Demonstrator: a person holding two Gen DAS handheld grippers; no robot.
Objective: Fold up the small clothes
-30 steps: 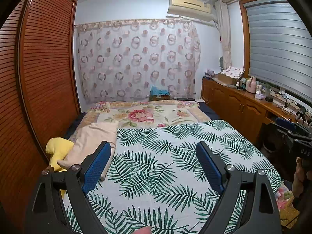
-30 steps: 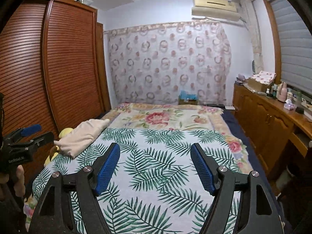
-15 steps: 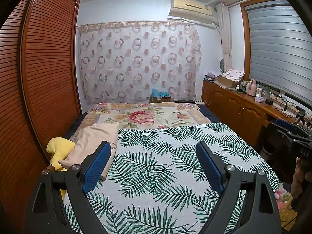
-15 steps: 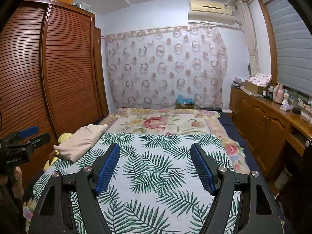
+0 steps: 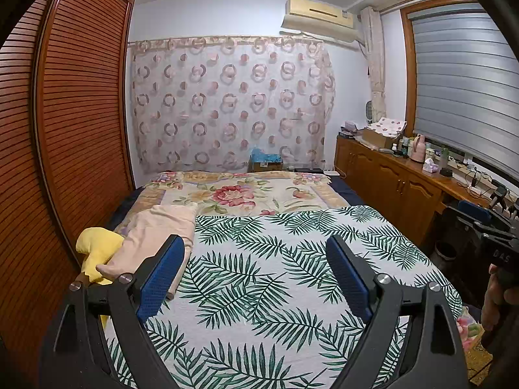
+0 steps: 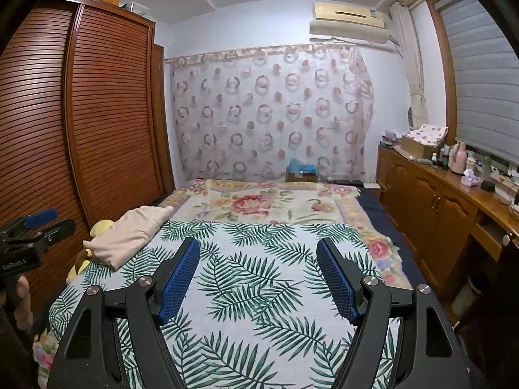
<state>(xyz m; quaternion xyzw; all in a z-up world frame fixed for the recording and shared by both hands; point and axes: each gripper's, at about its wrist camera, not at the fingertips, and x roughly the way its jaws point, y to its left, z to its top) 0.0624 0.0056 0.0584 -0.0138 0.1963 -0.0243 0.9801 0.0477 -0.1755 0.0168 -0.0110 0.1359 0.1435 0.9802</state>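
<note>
Clothes: beige garment (image 5: 155, 236), loosely folded, at the left edge of the bed (image 5: 431, 288), about halfway along its length; near end just behind the left pad of the left gripper in the left wrist view.
Yellow piece: yellow cloth or toy (image 5: 97, 253), cannot tell which; partly under the beige garment, hanging over the bed's left edge beside the wardrobe.
Left gripper: (image 5: 256, 278) wide open, nothing between the blue pads, held above the near half of the bed, pointing along it and tilted slightly down; also seen at the left edge of the right wrist view, with a hand (image 6: 19, 295) on its handle.
Right gripper: (image 6: 258, 275) open, a little less wide than the left, empty; above the near middle of the bed, well apart from the beige garment; seen at the right edge of the left wrist view, fingers (image 5: 493, 295) wrapped round the handle.
Bed cover: palm-leaf sheet (image 5: 275, 272) over the near half, lying flat; floral blanket (image 5: 233, 194) over the far half, up to the head end.
Left side: louvred wooden wardrobe (image 5: 78, 123) running along the bed's left edge.
Right side: wooden cabinet (image 6: 431, 201) along the wall by the bed's right edge, its top crowded with bottles, a pink flask, a tissue box and cables.
Far wall: curtain (image 5: 230, 103) with a ring pattern behind the head end; air conditioner (image 5: 319, 16) above it to the right; small box with blue contents (image 5: 266, 160) at the curtain's foot.
Window: grey blind (image 5: 467, 87) drawn down over the cabinet.
</note>
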